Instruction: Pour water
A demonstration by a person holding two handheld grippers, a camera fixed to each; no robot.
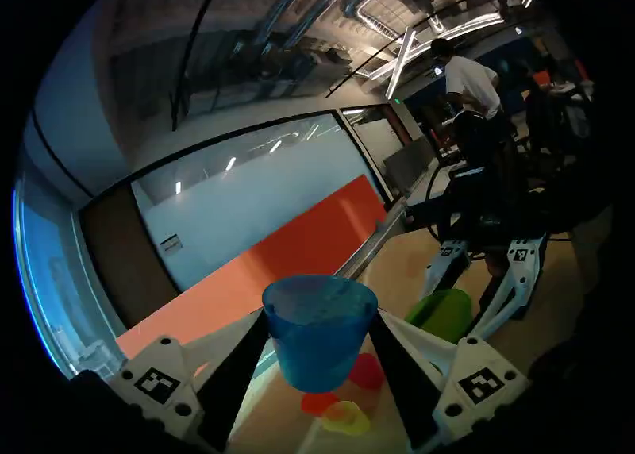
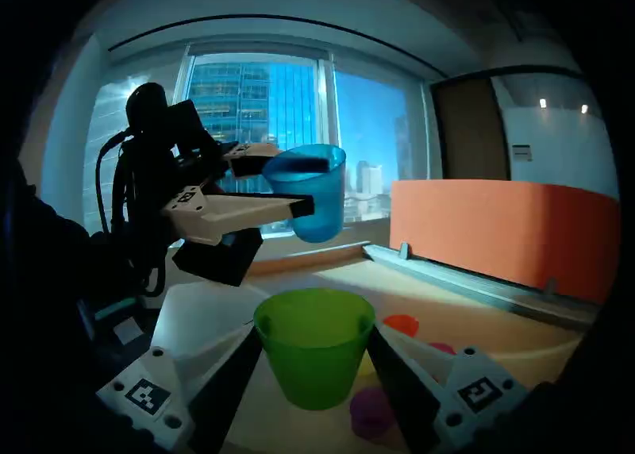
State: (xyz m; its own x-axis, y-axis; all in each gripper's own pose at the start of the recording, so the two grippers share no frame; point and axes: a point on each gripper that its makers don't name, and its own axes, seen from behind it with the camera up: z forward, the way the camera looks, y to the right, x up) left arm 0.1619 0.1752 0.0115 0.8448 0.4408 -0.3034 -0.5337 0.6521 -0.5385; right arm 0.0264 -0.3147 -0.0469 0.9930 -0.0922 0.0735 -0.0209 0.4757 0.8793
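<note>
I hold two cups, one in each tool. My left gripper (image 1: 317,328) has both fingers pressed on the sides of the blue cup (image 1: 319,331), open just as wide as the cup. My right gripper (image 2: 315,341) grips the green cup (image 2: 315,343) the same way, a finger on each side. In the right gripper view the blue cup hangs higher than the green one and beyond it to the left, roughly upright, the two well apart. Whether either holds water I cannot tell.

Below them lies the pale table (image 2: 484,315) with small flat coloured pieces on it: a red one (image 1: 319,403), a yellow one (image 1: 346,417) and a pink one (image 1: 367,371) in the left gripper view. There may be a fourth, but the cups cover part of the group.

Along the table's far edge stands one orange partition (image 2: 508,224), with a large window (image 2: 254,97) showing towers behind. Farther off, one person in a white shirt (image 1: 470,81) stands among dark equipment.
</note>
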